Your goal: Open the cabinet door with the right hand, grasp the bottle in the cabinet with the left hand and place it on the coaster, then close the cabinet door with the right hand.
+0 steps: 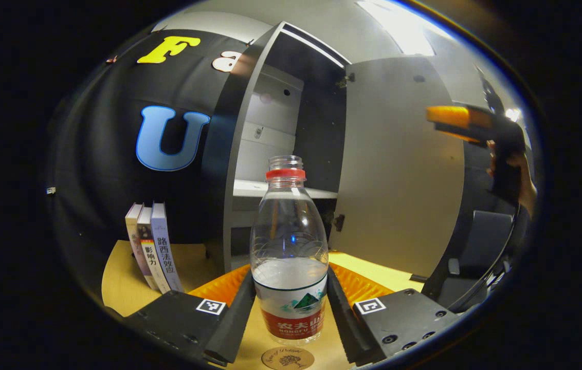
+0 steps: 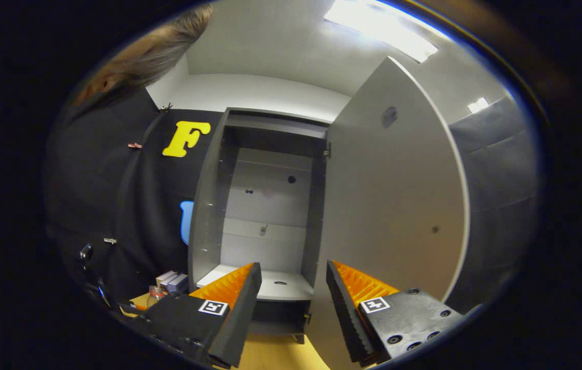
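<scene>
Bottle [image 1: 290, 257] upright, uncapped, red neck ring, roughly a third full, clamped between both fingers of left gripper [image 1: 291, 308] at label height. Held just above the near edge of the wooden table [image 1: 121, 280], round coaster [image 1: 288, 357] directly below its base; contact with coaster hard to judge. Three books [image 1: 153, 246] standing toward table's left edge. Behind bottle, cabinet [image 1: 270, 154] with door [image 1: 399, 169] swung wide open to the right. Right gripper [image 2: 291, 303] raised before the cabinet, jaws parted, holding nothing, door [image 2: 399, 216] just beside its right finger. In left gripper view, same gripper [image 1: 471, 126] in a hand [image 1: 520, 174] at far right.
</scene>
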{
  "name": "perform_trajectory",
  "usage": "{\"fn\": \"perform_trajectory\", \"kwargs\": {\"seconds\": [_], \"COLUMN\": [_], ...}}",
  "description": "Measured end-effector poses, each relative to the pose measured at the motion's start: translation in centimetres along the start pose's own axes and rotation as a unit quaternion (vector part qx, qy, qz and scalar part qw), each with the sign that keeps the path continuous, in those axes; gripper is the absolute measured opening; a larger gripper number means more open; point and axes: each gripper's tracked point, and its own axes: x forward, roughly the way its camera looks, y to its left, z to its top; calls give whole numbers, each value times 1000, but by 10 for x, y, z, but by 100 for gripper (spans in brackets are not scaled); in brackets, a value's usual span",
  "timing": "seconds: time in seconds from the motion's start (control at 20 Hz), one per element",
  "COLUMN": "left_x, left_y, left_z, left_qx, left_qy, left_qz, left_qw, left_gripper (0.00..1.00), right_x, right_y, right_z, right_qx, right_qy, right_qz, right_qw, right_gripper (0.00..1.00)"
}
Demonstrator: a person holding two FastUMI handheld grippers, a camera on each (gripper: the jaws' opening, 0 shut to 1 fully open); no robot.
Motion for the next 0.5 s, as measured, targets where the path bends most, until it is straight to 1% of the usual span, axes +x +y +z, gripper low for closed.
{"fn": "perform_trajectory", "kwargs": {"seconds": [0.1,0.25,0.35,0.45,0.5], "left_x": [-2,-5,-3,4,6], "left_y": [-4,-6,-5,2,6], "left_z": [-32,-70,-90,-106,-114], "left_qx": [-8,-25,-11,19,29], "left_qy": [6,3,-2,1,2], "left_qz": [13,38,54,76,86], "left_qw": [1000,999,998,997,996], "left_gripper": [76,76,76,76,77], "right_x": [12,20,20,16,15], "right_y": [20,32,33,32,30], "right_z": [-24,-63,-79,-99,-108], "right_qx": [1,-4,15,31,30], "right_qy": [10,44,58,75,84], "right_qz": [34,69,76,82,82], "right_qw": [999,997,995,993,993], "right_gripper": [78,78,82,82,82]}}
